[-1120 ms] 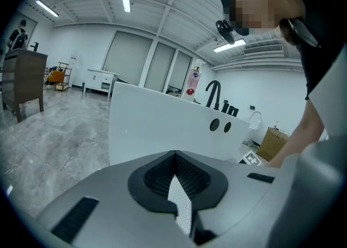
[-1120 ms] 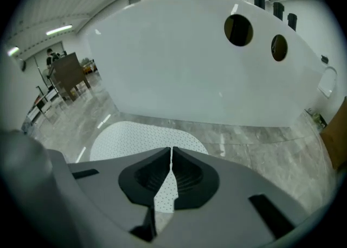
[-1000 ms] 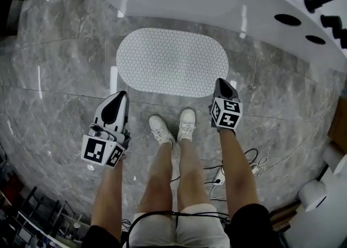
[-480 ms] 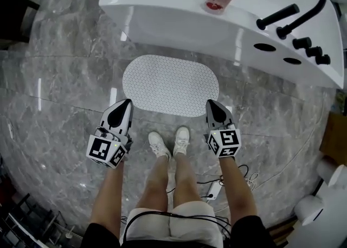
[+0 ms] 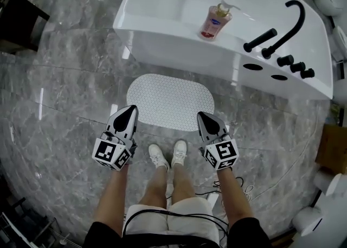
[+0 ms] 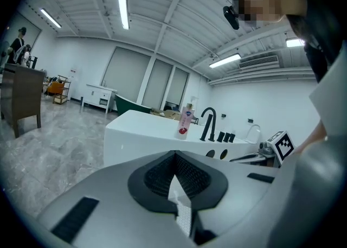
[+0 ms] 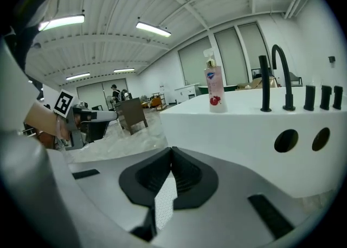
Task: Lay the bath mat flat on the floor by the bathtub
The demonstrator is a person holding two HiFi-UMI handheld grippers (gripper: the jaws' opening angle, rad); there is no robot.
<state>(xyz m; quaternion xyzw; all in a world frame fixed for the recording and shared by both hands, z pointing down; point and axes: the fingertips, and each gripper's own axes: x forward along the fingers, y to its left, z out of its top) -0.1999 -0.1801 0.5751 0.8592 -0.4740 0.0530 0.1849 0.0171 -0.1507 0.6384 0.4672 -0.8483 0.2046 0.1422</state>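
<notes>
The white dotted oval bath mat [image 5: 170, 102] lies flat on the grey marble floor just in front of the white bathtub [image 5: 162, 40]. My left gripper [image 5: 129, 110] hangs over the mat's near left edge, shut and holding nothing. Over the near right edge my right gripper [image 5: 201, 115] is likewise shut and empty. In the left gripper view the jaws of the left gripper [image 6: 174, 153] meet at the tip, and a strip of the mat [image 6: 184, 217] shows below them. The right gripper [image 7: 172, 149] looks the same in its own view, with the mat [image 7: 162, 203] beneath and the bathtub [image 7: 238, 127] ahead.
A pink soap bottle [image 5: 214, 21] and a black faucet [image 5: 282, 21] stand on the tub's rim. The person's white shoes [image 5: 168, 154] are behind the mat's near edge. Cables [image 5: 238, 190] lie on the floor at the right. A dark cabinet [image 5: 16, 21] stands far left.
The view has pulled back and more of the tub shows. Both grippers have drawn away from the mat's near edge, still shut. The mat has stayed flat in place.
</notes>
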